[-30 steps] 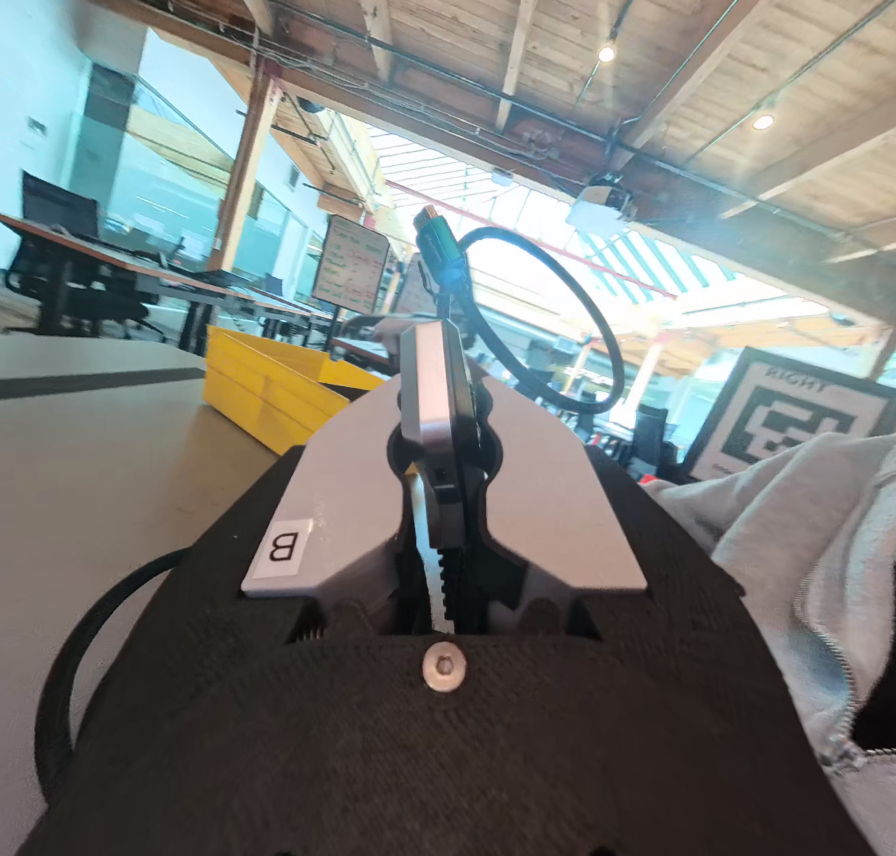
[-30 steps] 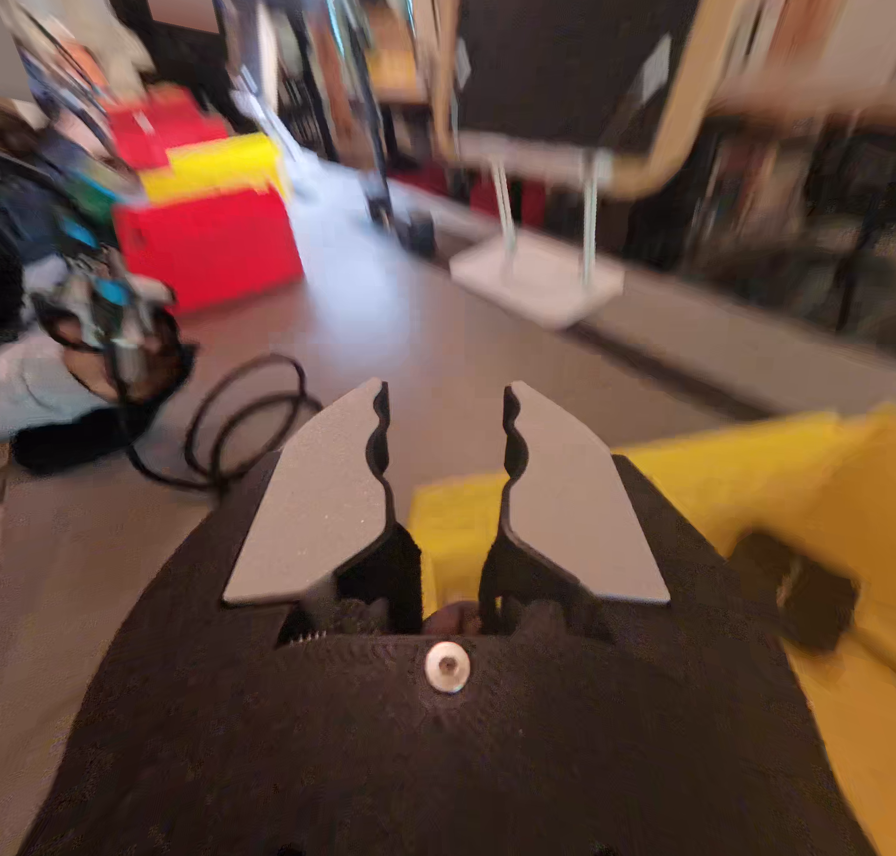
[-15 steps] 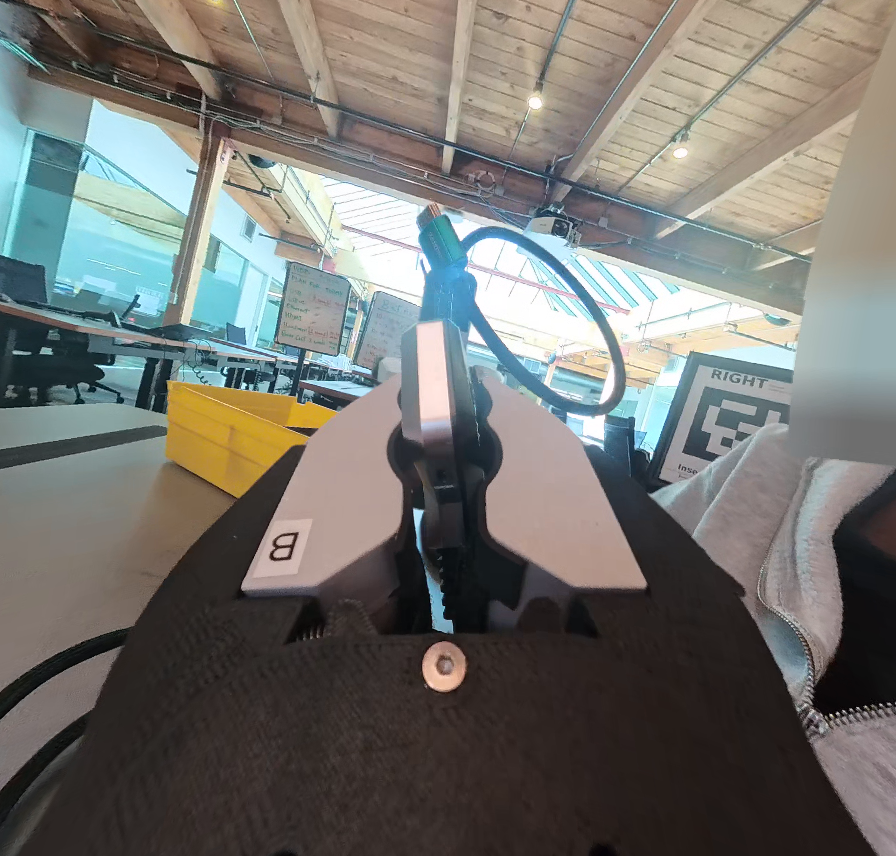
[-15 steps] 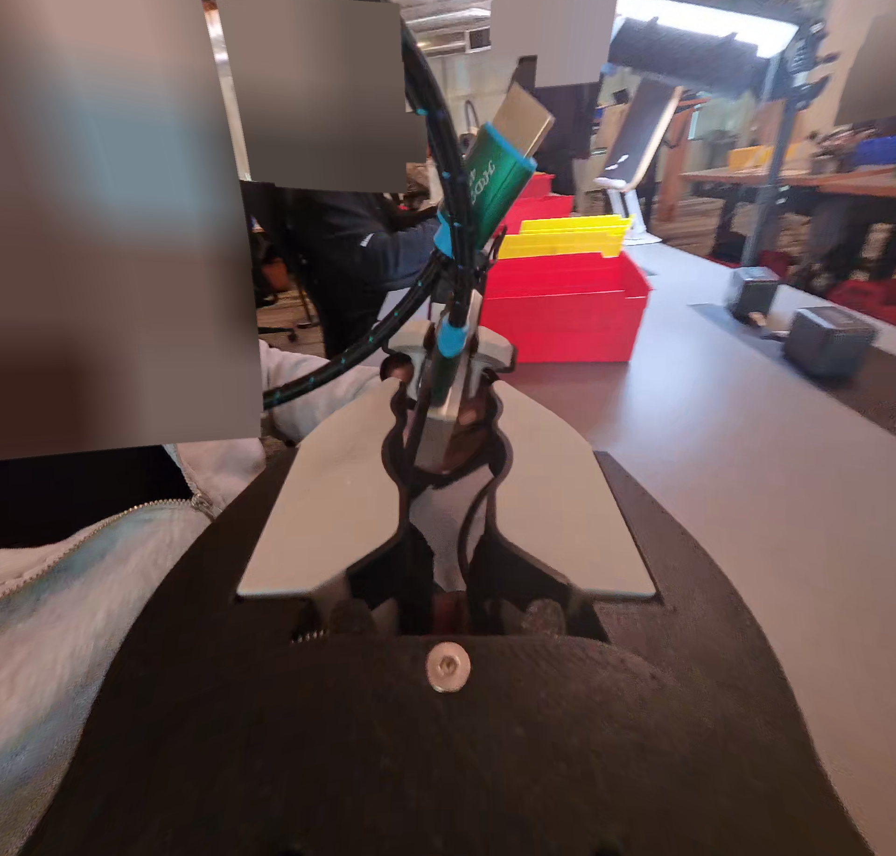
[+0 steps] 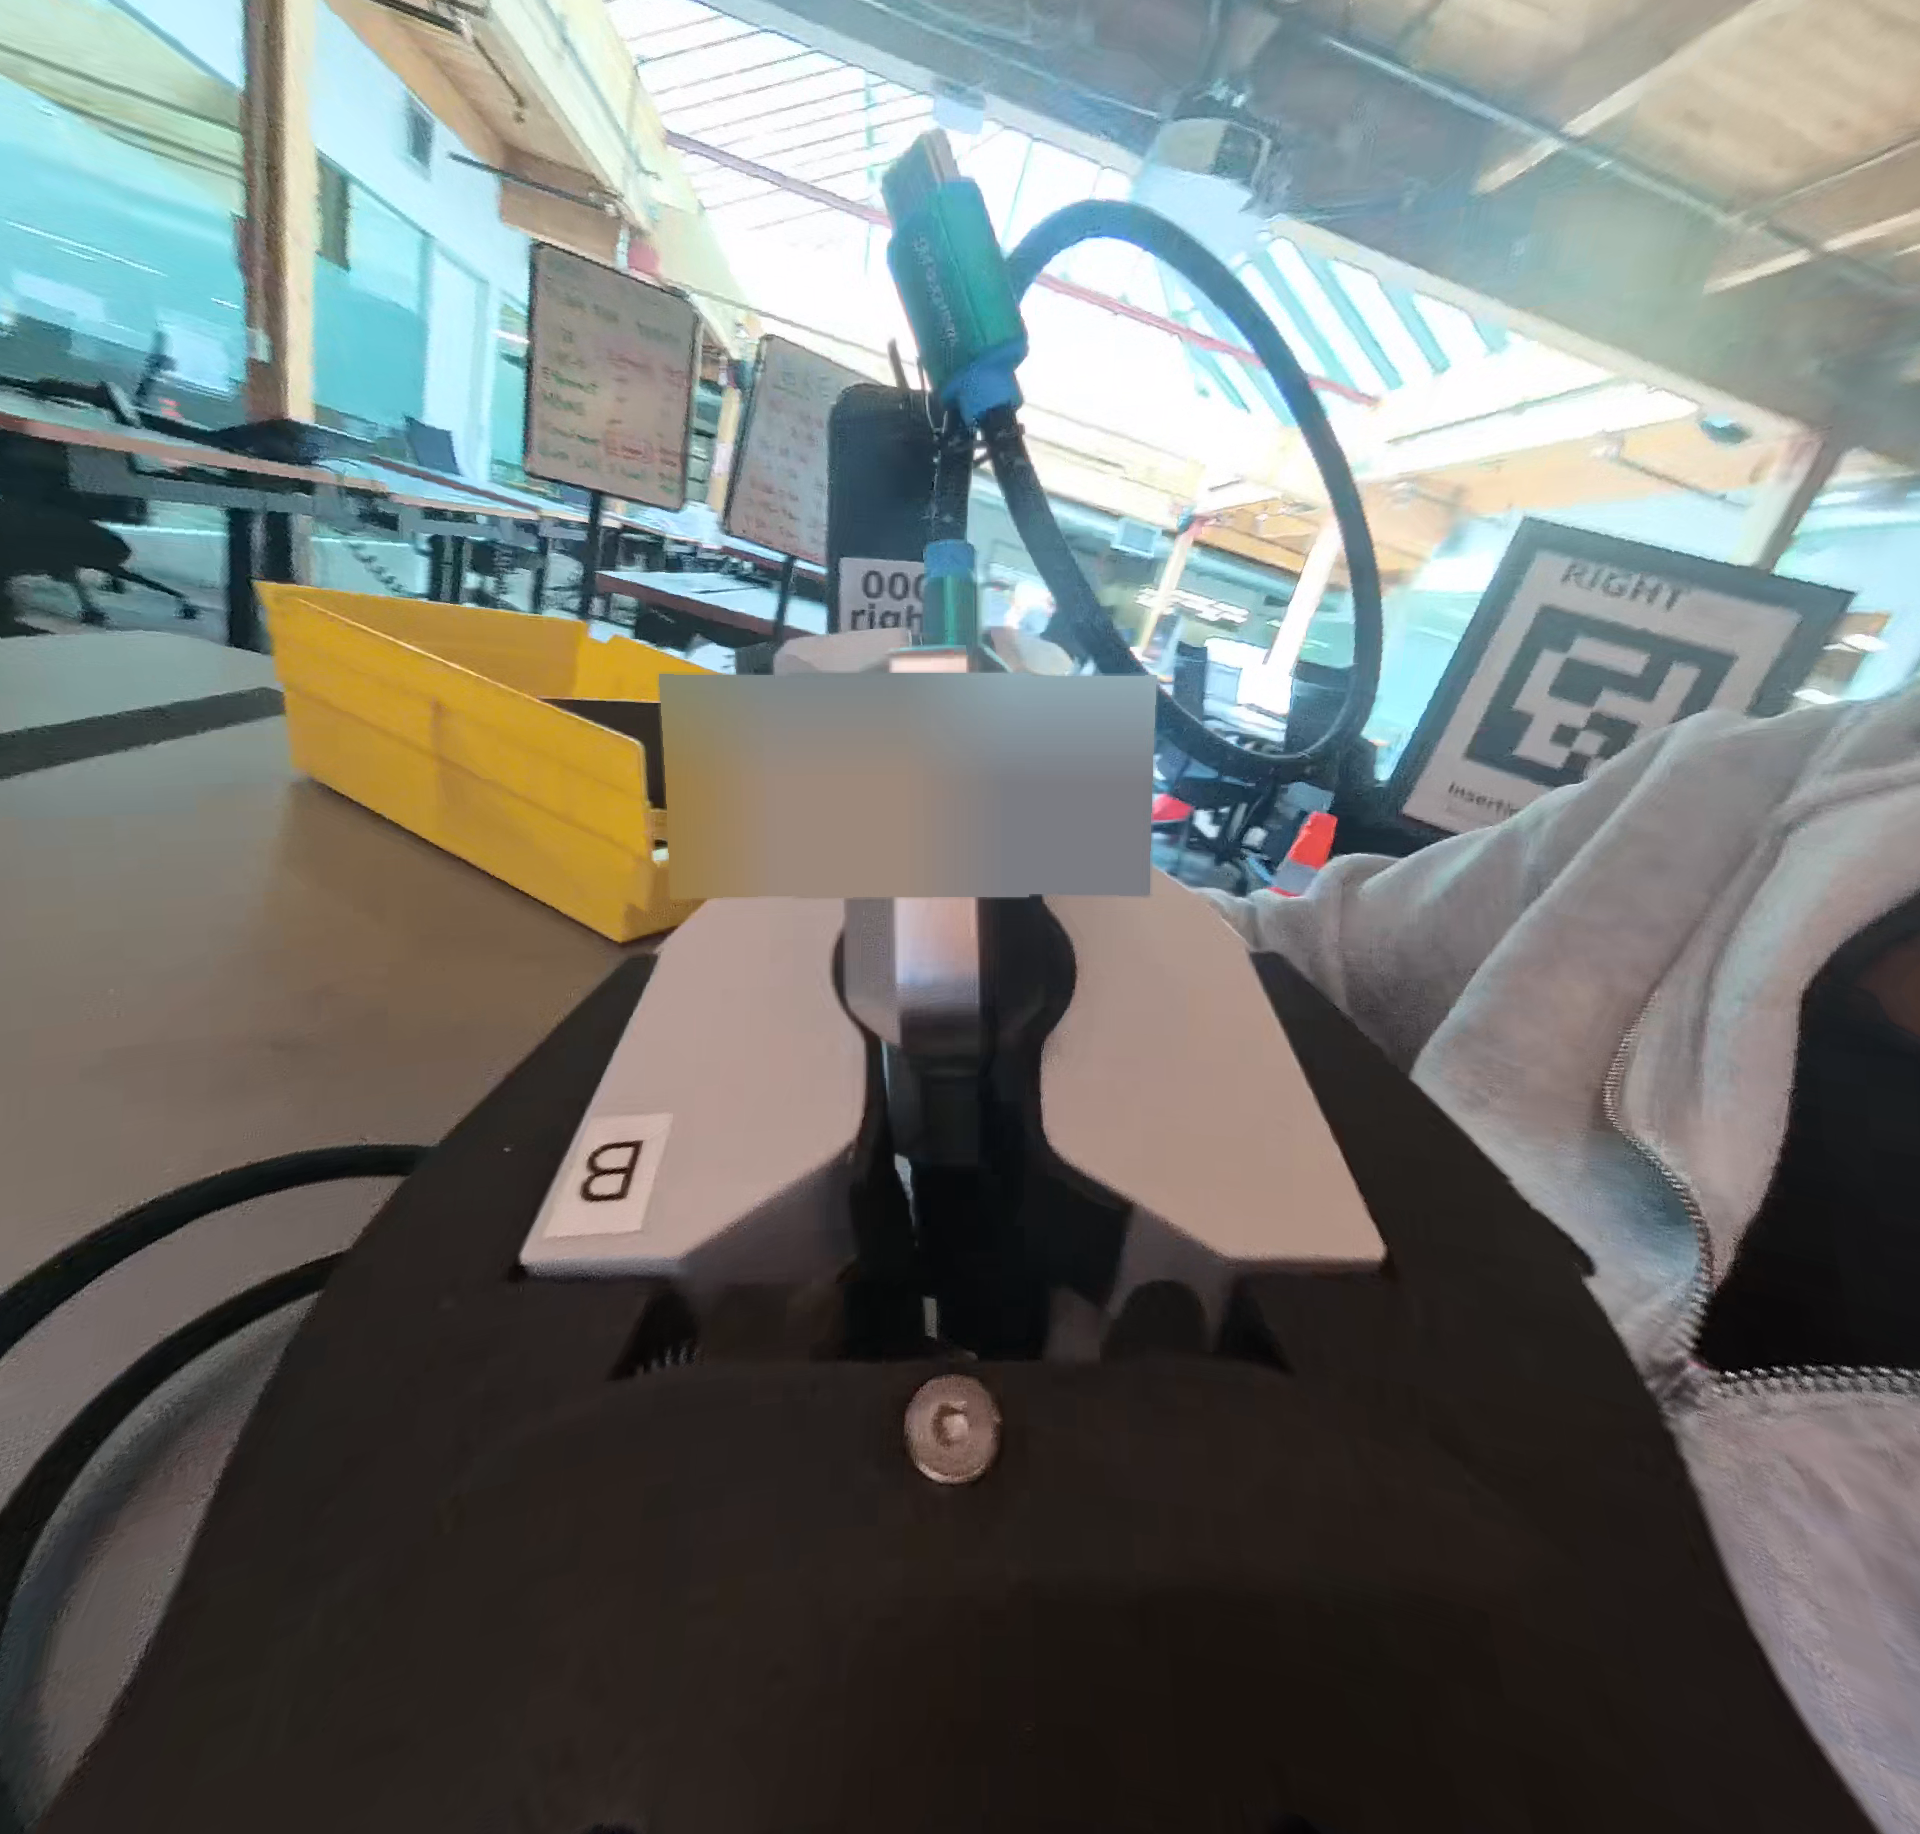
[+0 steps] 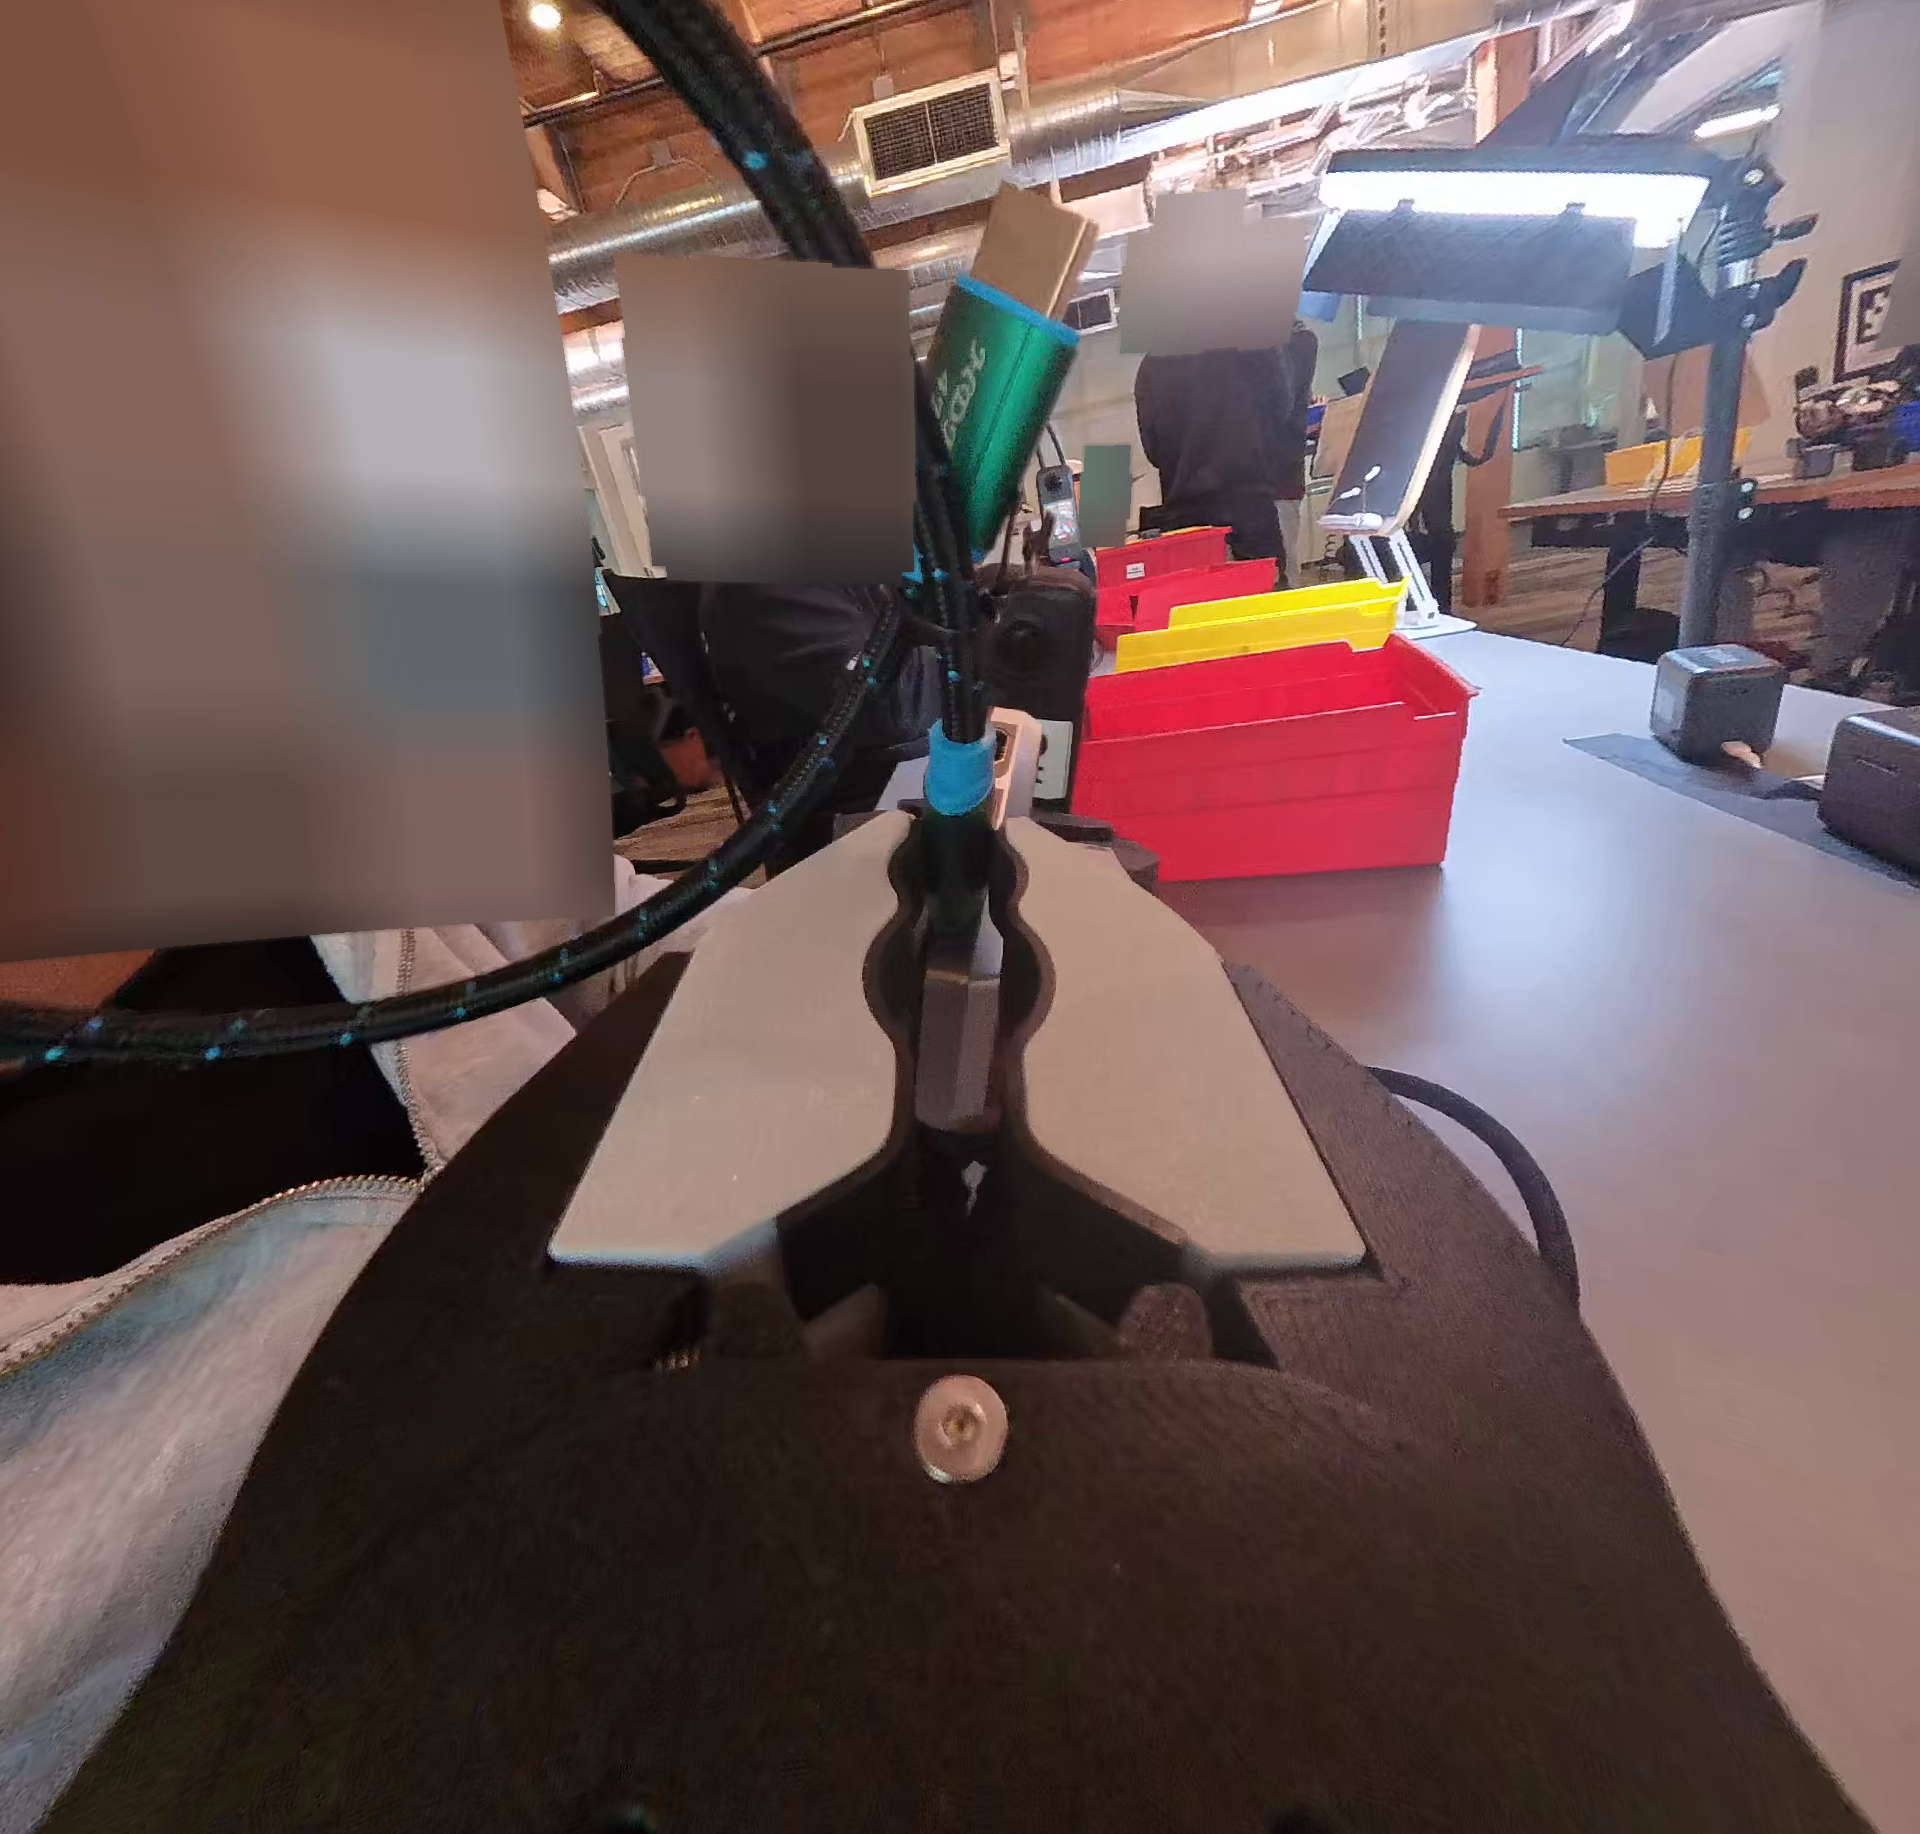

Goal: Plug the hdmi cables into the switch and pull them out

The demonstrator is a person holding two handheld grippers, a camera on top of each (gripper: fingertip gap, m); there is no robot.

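Note:
My left gripper (image 5: 940, 917) is shut on the silver HDMI switch (image 5: 935, 995), held on edge between its fingers. A green HDMI plug (image 5: 951, 605) with a blue collar sits in the switch's far end. Its black braided cable (image 5: 1340, 496) loops round to a second, free green plug (image 5: 951, 278) that points up. My right gripper (image 6: 956, 849) faces the left one and is shut on the seated plug (image 6: 951, 891), with the switch (image 6: 954, 1046) between its fingers nearer the camera. The free plug (image 6: 1003, 413) stands above. A blur patch hides the left fingertips.
A yellow bin (image 5: 447, 735) sits on the grey table (image 6: 1558, 1005) ahead left. Red bins (image 6: 1268, 756) and small black boxes (image 6: 1714, 698) stand on the other side. More black cable (image 5: 156, 1254) lies on the table. A person's grey sleeve (image 5: 1558, 953) is close by.
My right gripper was open and empty over the yellow bin; it has swung round and shut on the plug in the switch. The left gripper kept hold of the switch and tilted lower.

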